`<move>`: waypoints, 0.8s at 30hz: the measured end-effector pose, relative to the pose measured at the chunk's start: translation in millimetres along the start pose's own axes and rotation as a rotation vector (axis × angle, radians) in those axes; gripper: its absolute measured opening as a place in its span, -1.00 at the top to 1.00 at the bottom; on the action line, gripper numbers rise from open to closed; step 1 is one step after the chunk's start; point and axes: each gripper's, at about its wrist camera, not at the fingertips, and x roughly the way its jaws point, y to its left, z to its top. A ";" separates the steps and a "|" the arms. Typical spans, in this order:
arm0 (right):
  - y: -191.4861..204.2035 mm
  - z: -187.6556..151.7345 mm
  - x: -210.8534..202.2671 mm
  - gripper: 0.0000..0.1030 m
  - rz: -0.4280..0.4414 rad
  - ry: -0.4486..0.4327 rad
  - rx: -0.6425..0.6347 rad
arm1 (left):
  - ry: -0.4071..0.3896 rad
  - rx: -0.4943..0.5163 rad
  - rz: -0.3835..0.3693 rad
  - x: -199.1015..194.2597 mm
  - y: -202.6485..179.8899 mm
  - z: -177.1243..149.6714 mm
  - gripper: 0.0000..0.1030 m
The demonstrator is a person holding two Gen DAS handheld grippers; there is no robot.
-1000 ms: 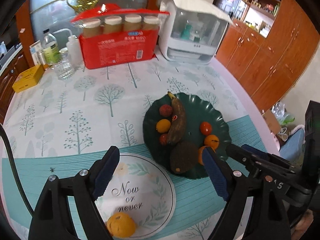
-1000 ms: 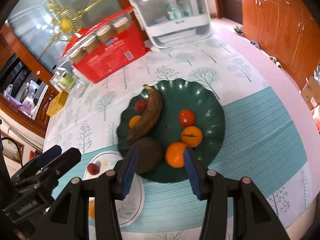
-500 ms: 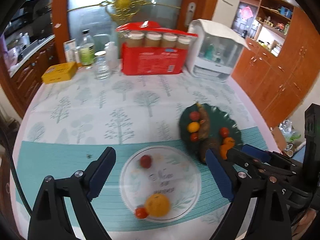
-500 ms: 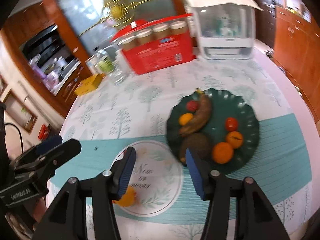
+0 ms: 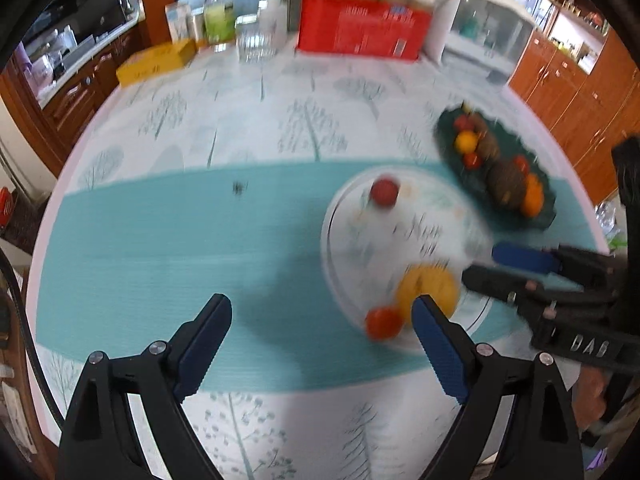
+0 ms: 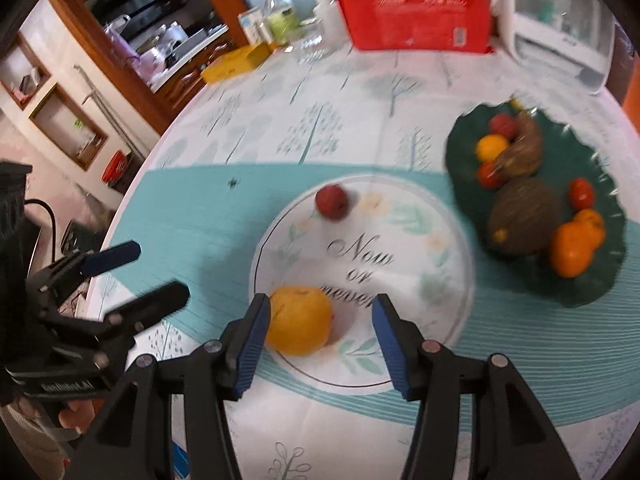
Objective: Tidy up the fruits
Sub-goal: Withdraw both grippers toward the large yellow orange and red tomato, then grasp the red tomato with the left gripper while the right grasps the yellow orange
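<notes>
The right gripper [image 6: 318,336] was wide apart and held nothing, right by the yellow fruit [image 6: 299,321] on the white plate [image 6: 440,312]. The fruit sat just inside its left finger. The left gripper [image 5: 322,344] was open too, but farther off to the side.

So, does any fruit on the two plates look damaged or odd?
The banana on the green plate looks odd: its peel is brown all over, as if overripe. The fruits on the white plate seem normal, though the pictures are blurred.
</notes>
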 end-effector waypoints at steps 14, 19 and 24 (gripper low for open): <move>0.8 -2.1 43.8 -0.03 0.093 0.073 0.032 | 0.046 0.032 0.003 33.4 -9.7 -24.3 -0.76; -3.4 -0.6 39.2 0.02 0.090 0.054 0.044 | 0.053 0.051 -0.014 42.4 -19.3 -22.9 -0.76; -11.9 -4.0 30.2 0.03 0.014 0.032 0.033 | 0.061 0.060 -0.035 51.7 -30.5 -18.7 -0.59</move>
